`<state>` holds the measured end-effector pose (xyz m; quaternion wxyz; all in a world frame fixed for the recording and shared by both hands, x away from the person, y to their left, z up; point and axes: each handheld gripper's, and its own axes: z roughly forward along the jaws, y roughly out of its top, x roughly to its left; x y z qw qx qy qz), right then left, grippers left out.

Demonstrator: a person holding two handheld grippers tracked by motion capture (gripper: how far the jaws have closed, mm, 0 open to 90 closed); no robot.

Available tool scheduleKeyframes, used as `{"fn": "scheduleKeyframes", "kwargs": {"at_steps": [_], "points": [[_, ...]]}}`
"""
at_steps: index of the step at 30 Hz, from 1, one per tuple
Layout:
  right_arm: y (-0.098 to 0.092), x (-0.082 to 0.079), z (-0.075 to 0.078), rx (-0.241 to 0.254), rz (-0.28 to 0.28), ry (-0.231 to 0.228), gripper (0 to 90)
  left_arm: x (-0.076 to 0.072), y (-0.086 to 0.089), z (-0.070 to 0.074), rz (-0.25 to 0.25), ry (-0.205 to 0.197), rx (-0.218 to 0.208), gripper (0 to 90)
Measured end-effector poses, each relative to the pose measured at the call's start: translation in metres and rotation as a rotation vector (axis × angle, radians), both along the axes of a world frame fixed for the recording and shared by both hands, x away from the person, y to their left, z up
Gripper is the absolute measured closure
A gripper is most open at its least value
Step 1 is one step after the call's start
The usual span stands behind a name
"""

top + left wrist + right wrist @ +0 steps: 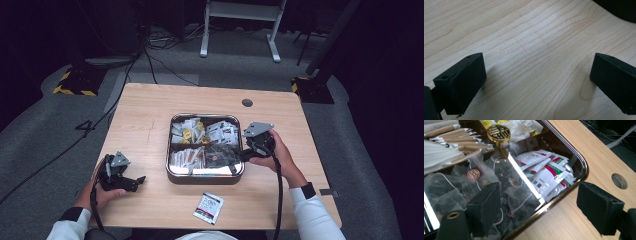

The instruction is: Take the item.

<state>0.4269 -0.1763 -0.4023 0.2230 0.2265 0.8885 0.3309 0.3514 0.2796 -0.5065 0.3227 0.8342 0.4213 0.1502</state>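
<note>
Right gripper (239, 156) at the right rim of the divided metal tray (170, 172), jaws spread and pinching nothing.

Seen in the right gripper view, one jaw hangs over the mesh tea bags (506, 185) in the near right compartment, and the other jaw stays outside the rim, above the wooden table (584, 152). Left gripper (131, 183) rests near the front left corner of the table, well apart from the tray, its jaws also spread over bare wood. One red and white sachet (209, 207) lies alone by the front edge, just in front of the tray. Behind the tea bags are more red and white sachets (546, 170), paper-wrapped sticks (454, 137) and a brass knob (498, 132) on the divider.
</note>
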Motion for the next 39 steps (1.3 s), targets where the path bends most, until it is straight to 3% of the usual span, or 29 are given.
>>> {"fn": "scheduleKeyframes", "kwargs": {"at_steps": [10, 22, 39], "points": [[-0.018, -0.008, -0.001, -0.031, -0.018, -0.014, 20.3, 0.000, 0.000, 0.000, 0.001, 0.000, 0.000, 0.8], [-0.043, -0.017, -0.007, -0.043, -0.058, 0.007, 22.4, 0.000, 0.000, 0.000, 0.002, 0.000, 0.000, 0.8], [-0.067, -0.031, -0.029, -0.077, -0.096, 0.032, 21.2, 0.000, 0.000, 0.000, 0.002, 0.000, 0.000, 0.8]]}}
